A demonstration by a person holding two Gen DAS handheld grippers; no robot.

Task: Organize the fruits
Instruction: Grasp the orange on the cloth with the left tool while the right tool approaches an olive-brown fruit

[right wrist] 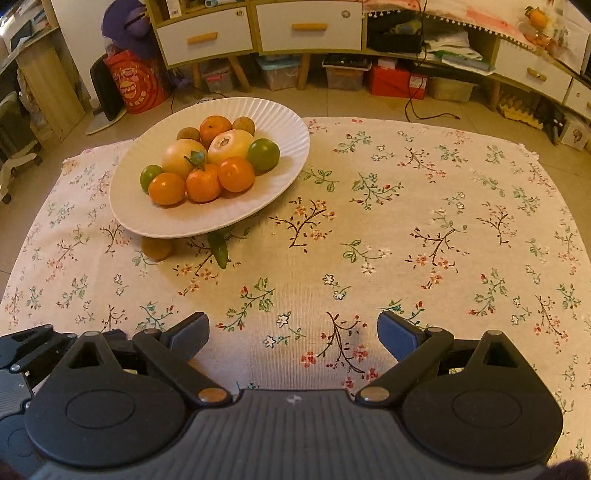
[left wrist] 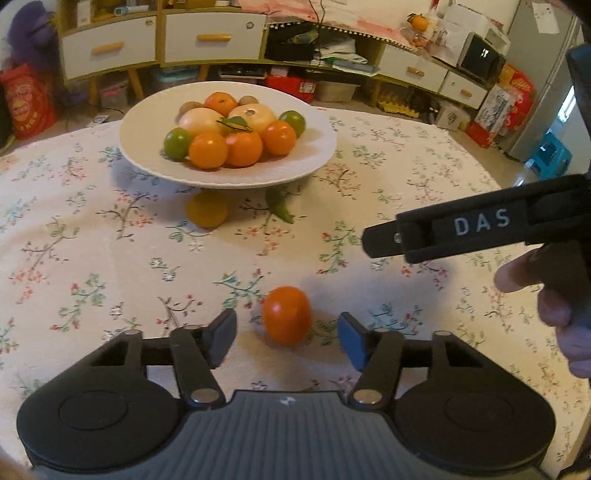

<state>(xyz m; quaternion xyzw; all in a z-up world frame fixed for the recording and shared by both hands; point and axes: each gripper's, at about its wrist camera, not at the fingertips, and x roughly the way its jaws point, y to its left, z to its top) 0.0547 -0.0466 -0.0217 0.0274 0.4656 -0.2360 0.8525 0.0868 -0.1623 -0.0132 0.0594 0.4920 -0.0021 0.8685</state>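
One loose tangerine lies on the cloth-covered counter between the left gripper's parted fingers, ungripped, bound presumably for the fruit plate; right gripper hovers open, empty.

Floral tablecloth near; far wooden sideboard with white drawers, storage boxes beneath, tiled floor, warm light.
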